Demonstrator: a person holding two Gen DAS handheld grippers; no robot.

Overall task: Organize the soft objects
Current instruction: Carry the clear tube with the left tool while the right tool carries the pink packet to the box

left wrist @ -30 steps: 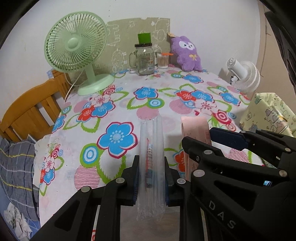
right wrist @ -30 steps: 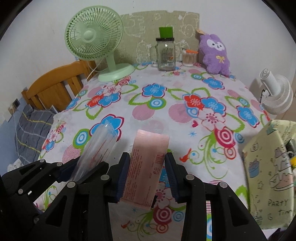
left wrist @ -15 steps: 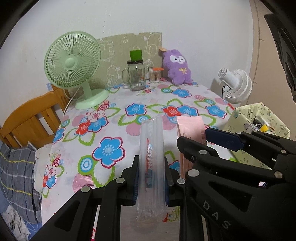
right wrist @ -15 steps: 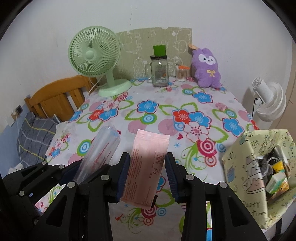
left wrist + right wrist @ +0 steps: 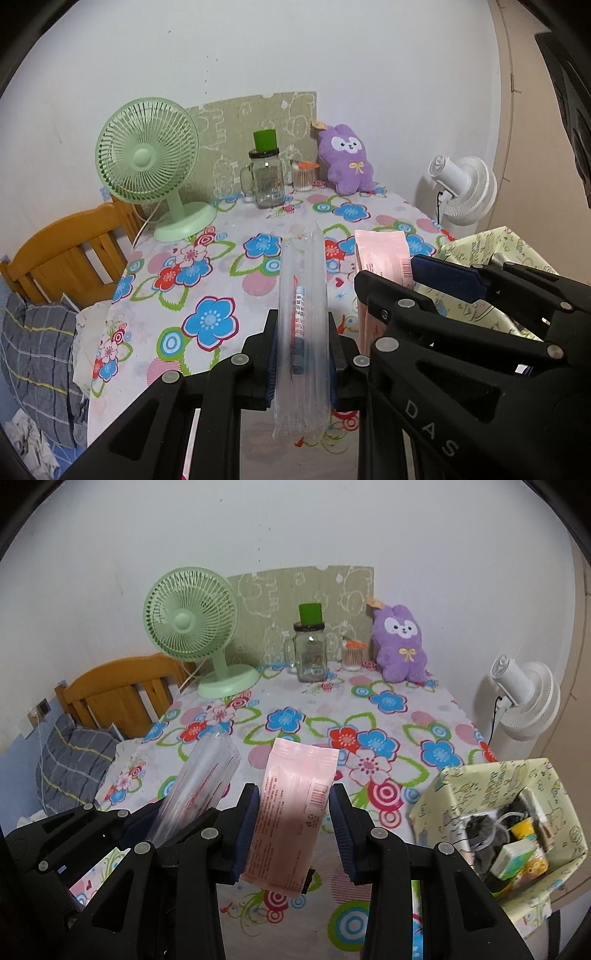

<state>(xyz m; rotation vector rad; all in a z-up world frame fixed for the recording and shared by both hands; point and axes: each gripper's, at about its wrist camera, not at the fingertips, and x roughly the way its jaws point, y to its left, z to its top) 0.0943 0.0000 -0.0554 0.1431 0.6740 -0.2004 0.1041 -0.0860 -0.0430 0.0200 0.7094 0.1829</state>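
1. Soft packets are in both grippers above the flowered tabletop (image 5: pixel 369 716): the left gripper (image 5: pixel 303 354) is clamped on a clear, ridged plastic sleeve (image 5: pixel 303 332) with a red-and-blue printed item inside, and the right gripper (image 5: pixel 293 823) is clamped on a flat pink sachet (image 5: pixel 291 812) bearing a barcode
2. Both packets are clear of the cloth, standing up between the blue pads; the two grippers sit just beside each other, each visible in the other's camera
3. A pale green, cartoon-printed open box (image 5: pixel 443 805) stands at the right edge of the tabletop, already holding dark fabric, a cord and small cartons; it looks the likely destination
4. Risk, as a judgement: the slick sleeve is held low on its length, so it could slide or fold out of the pads on a tilt, and the limp sachet could sag or catch the box rim
5. With the grippers this close, a swing toward the box could knock one against the other, or nudge the light box off the edge
6. Legible writing: "DAS" on the right gripper's black frame in the left wrist view, and a barcode on the sachet; its fine print, and the box lettering, are too small to read
7. A green desk fan (image 5: pixel 192 627), a glass jar (image 5: pixel 311 653) and a purple plush toy (image 5: pixel 400 646) line the far wall
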